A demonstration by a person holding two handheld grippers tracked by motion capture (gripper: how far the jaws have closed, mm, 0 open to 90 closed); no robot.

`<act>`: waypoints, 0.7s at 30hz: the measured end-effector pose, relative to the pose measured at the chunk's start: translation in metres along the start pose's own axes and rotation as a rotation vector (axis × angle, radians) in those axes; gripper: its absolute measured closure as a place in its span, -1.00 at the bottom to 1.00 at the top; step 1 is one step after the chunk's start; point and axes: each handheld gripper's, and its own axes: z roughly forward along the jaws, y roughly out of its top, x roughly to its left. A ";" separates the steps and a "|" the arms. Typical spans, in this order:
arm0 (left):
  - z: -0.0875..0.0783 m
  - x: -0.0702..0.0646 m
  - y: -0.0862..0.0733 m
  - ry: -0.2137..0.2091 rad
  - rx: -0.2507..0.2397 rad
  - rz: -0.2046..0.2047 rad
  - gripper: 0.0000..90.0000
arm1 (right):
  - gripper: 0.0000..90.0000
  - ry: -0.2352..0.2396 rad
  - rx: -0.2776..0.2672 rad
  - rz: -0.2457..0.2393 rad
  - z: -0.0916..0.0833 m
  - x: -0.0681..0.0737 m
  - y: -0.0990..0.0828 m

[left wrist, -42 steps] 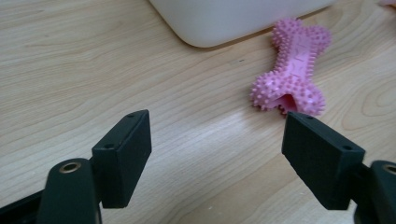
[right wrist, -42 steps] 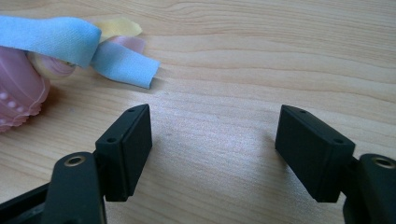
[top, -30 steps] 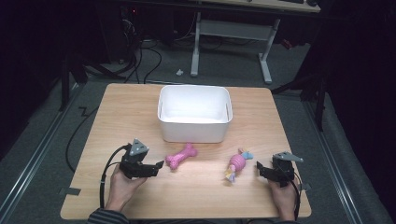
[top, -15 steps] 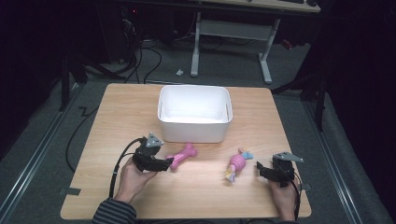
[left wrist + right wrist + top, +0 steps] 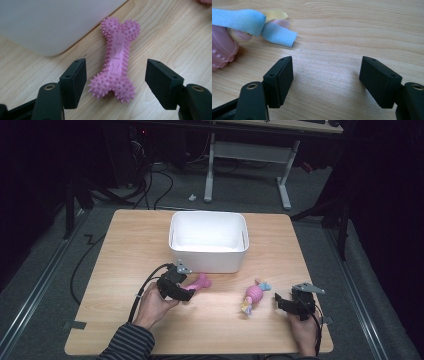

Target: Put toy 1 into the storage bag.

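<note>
Left gripper view, left gripper (image 5: 116, 82) fingers closing around pink spiked bone (image 5: 115, 60), untouched, right gripper (image 5: 325, 82) fingers apart

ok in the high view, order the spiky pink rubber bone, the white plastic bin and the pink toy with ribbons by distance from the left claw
1. Spiky pink rubber bone, right at the left claw, between its jaws.
2. White plastic bin, just behind it.
3. Pink toy with ribbons, off toward the right claw.

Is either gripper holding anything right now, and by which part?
Nothing is held. The left gripper has been closing around the pink spiky bone, pads not touching. The right gripper stands open over bare table.
</note>
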 end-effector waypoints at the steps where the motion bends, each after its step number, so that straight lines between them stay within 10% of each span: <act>1: 0.004 -0.001 0.003 0.004 0.011 0.003 -0.24 | -0.39 0.000 0.000 0.000 0.000 0.000 0.000; 7: 0.016 -0.006 0.013 0.070 0.050 0.053 -0.26 | -0.39 0.000 -0.002 0.000 0.000 0.000 0.000; 21: 0.041 -0.005 0.022 0.065 0.131 0.059 -0.09 | -0.40 -0.001 -0.002 -0.001 0.000 0.000 0.000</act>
